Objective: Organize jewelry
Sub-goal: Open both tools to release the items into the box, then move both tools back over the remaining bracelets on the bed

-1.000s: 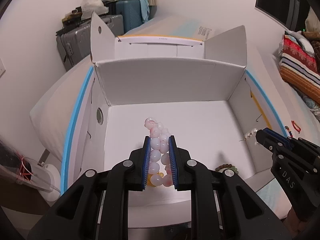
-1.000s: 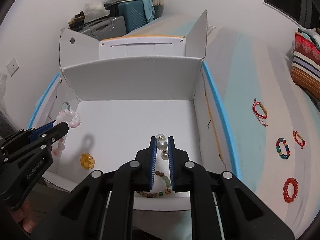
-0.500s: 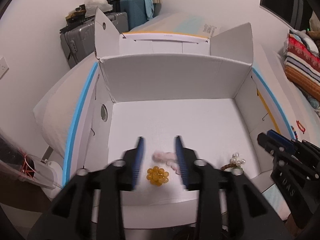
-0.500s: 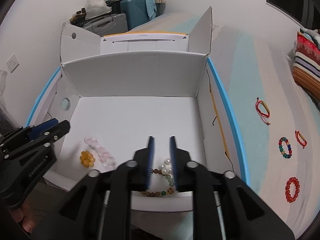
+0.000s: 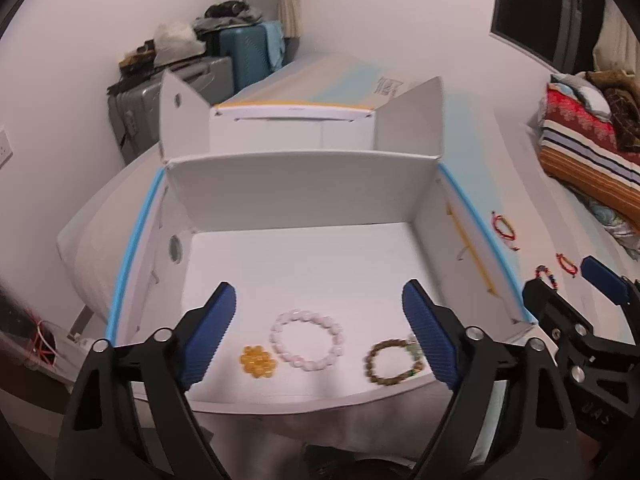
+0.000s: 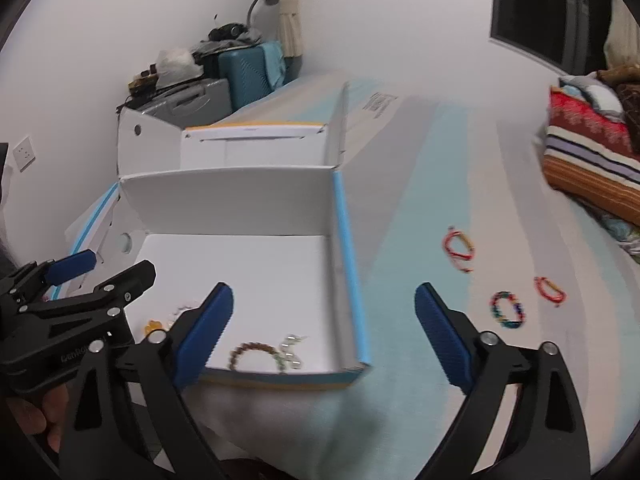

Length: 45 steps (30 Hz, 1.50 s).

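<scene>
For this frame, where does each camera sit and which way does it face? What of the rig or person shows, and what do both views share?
Left wrist: on the left gripper, facing into the white box; open jaws frame the pink bracelet; right gripper at right edge.
Right wrist: on the right gripper, facing the box's right wall and bracelets on the bed; left gripper and fingers at left.
Shared: box, brown bracelet, suitcases.

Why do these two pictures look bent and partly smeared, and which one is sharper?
Both views are fisheye, so the white box and walls bow outward, with dark corners. The left wrist view is sharper: the pink bead bracelet shows clearly. The right wrist view is motion-blurred, smearing the multicolored bracelet and box edges. Lighting is soft, without glare.
</scene>
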Each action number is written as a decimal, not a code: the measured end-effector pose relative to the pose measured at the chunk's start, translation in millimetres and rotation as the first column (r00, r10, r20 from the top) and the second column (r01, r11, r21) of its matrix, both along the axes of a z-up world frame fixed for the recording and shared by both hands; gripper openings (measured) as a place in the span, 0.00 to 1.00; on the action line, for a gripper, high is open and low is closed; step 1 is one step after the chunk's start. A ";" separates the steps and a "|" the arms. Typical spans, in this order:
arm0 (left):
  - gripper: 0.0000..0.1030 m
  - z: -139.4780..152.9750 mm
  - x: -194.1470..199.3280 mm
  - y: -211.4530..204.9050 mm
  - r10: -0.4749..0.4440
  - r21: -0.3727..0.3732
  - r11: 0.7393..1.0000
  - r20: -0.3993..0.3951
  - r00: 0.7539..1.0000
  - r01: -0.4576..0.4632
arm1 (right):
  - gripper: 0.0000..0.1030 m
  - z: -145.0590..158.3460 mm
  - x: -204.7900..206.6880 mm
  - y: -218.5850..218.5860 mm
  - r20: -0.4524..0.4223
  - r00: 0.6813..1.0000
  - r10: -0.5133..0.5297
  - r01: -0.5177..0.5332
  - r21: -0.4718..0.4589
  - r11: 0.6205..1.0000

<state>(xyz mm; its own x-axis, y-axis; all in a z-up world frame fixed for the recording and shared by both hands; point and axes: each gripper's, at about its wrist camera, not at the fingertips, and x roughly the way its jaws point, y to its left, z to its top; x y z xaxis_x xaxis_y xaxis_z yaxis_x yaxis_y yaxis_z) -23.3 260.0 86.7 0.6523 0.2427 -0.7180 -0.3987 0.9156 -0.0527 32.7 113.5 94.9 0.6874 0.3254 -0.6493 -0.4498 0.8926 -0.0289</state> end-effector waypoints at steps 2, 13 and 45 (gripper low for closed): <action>0.86 3.2 3.6 -12.9 -0.017 0.005 1.000 0.010 1.000 0.017 | 0.90 4.1 0.4 -15.4 0.011 1.000 -0.017 0.017 0.010 1.000; 0.92 16.2 34.2 -93.2 -0.123 0.011 0.992 0.055 0.991 0.123 | 0.93 11.1 10.8 -109.5 0.040 0.989 -0.141 0.140 0.016 0.990; 0.94 -104.0 204.2 -280.8 -0.315 -0.018 0.949 -0.138 0.939 0.316 | 0.93 -119.9 86.2 -307.6 -0.166 0.908 -0.384 0.383 -0.039 0.923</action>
<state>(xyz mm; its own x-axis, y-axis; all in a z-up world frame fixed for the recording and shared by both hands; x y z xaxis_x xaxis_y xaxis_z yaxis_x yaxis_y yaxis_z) 180.8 -20.7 -17.3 0.5911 0.0436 -0.8054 -0.0923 0.9956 -0.0138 118.9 -194.1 -25.0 0.6398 0.0546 -0.7666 -0.0713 0.9974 0.0116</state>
